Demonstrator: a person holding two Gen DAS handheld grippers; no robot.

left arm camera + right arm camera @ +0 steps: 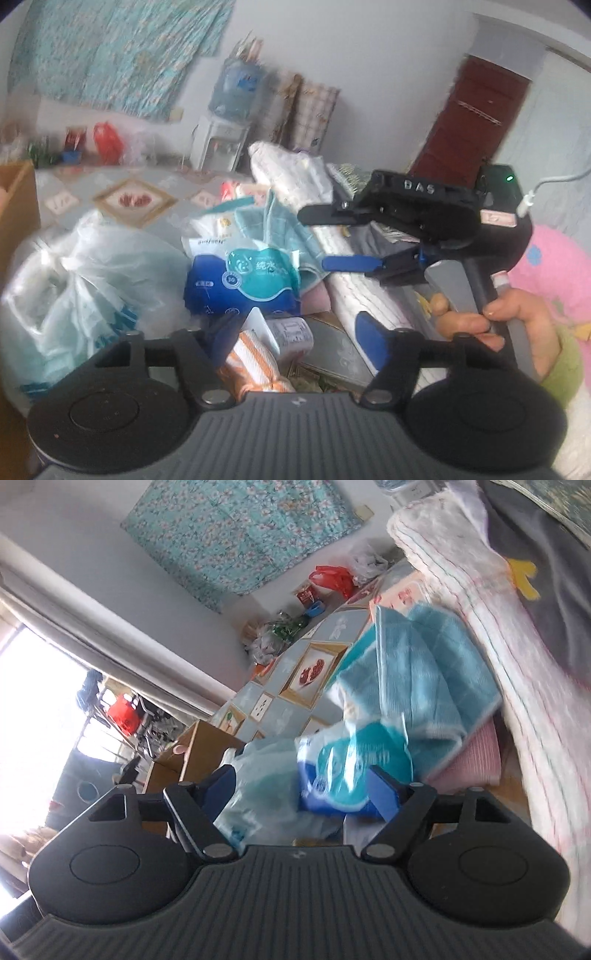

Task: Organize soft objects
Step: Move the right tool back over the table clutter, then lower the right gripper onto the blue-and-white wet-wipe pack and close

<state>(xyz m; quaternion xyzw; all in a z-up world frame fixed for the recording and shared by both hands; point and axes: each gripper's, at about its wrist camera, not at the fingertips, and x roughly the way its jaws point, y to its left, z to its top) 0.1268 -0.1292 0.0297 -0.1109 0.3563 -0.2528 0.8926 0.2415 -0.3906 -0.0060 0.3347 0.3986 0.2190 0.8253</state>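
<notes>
the soft objects, blue tissue pack [343,775] and teal towel [421,672] among them, lie unsorted ahead of the fingers; left gripper [295,339] and right gripper [303,782] both released, grasping nothing, sorting barely begun.

Floral cloth [110,55] on wall, upper left. Water dispenser [225,144] with bottle [236,88] centre top. Red bag [107,142] left of it. Dark door [476,122] upper right. Cardboard box [16,206] at left edge.
</notes>
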